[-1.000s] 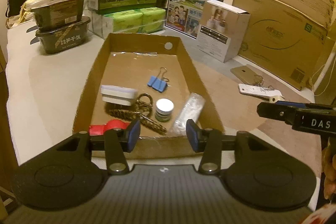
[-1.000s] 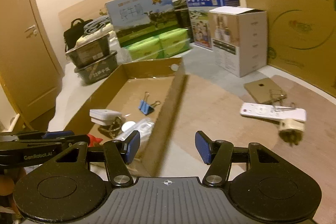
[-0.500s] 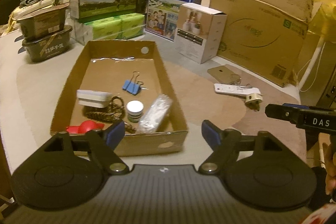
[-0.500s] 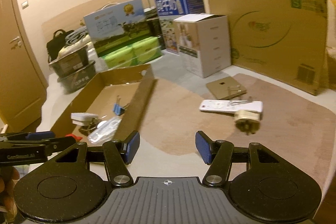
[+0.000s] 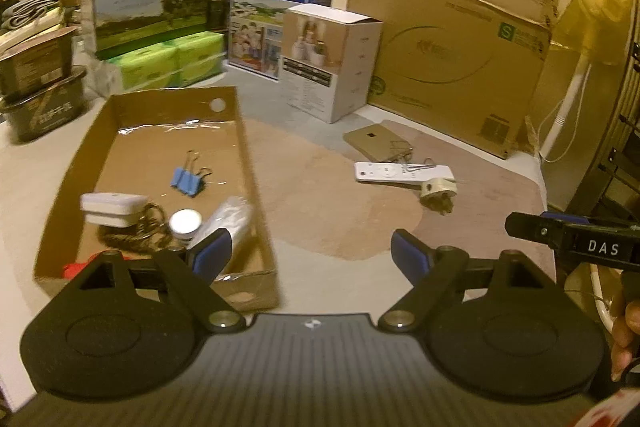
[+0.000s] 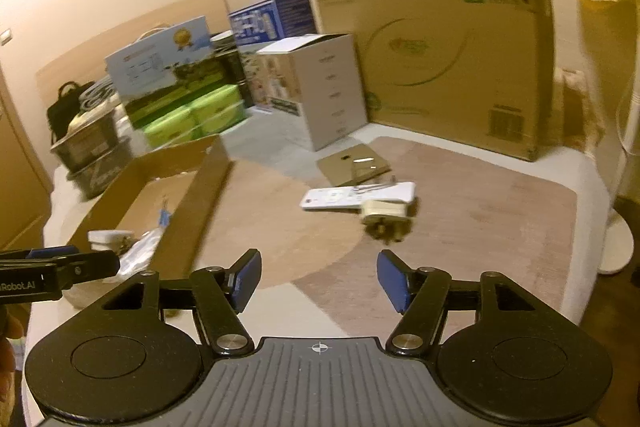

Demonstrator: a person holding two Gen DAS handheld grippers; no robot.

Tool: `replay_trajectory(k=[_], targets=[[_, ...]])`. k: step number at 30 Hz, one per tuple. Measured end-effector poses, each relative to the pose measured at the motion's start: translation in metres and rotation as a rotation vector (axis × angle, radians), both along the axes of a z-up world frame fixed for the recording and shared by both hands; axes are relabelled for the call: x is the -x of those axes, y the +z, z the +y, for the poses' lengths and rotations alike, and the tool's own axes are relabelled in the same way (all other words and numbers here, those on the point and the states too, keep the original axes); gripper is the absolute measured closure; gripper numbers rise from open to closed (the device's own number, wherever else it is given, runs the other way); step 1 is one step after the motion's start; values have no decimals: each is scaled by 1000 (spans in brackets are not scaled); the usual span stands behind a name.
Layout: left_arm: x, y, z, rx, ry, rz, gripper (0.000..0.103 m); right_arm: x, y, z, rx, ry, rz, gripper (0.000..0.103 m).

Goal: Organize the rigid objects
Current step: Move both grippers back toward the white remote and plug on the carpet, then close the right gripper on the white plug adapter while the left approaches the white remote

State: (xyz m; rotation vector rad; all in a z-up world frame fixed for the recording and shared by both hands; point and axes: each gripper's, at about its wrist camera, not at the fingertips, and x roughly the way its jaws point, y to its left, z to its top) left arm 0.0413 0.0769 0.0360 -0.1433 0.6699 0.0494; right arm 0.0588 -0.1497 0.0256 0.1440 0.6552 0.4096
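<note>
The left gripper (image 5: 311, 253) has its two blue-padded fingers (image 5: 210, 254) spread wide and opening further, with nothing between them. Its left finger overlaps the near right corner of one shallow cardboard tray (image 5: 252, 163). Ahead of that finger, inside the tray, lie six things: one blue binder clip (image 5: 187, 179), one white adapter block (image 5: 113, 207), one coil of brown cord (image 5: 134, 233), one small white-lidded jar (image 5: 185, 223), one clear plastic packet (image 5: 231, 217) and one red item (image 5: 74, 270) that is mostly hidden by the gripper, so its kind is hard to tell. Ahead of the right finger, on the brown mat of the surface (image 5: 320, 195), three things remain outside the tray: one white remote control (image 5: 386, 173) with a wire clip on it, one cream wall plug (image 5: 438, 190) touching the remote's end, and one flat tan card (image 5: 376, 142) just beyond. The right gripper (image 6: 319, 279) holds its fingers (image 6: 393, 279) moderately apart, also opening and empty; the plug (image 6: 387, 217) sits just ahead of its right finger, the remote (image 6: 340, 197) and card (image 6: 352, 165) beyond, the tray (image 6: 200, 187) off to the left. Each gripper's tip shows at the edge of the other's view.
</note>
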Motion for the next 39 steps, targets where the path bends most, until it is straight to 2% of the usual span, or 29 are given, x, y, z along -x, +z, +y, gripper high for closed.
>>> replay_trajectory(k=[9, 19, 31, 39], targets=[[-35, -5, -22, -12, -72, 9, 17, -19, -8, -20, 0, -55, 14, 31], [-80, -16, -31, -27, -121, 23, 17, -60, -26, -20, 18, -44, 29, 25], [-134, -35, -30, -25, -130, 43, 17, -123, -61, -3, 27, -15, 62, 24], [-156, -48, -33, -19, -129, 54, 17, -152, -86, 6, 19, 5, 92, 24]])
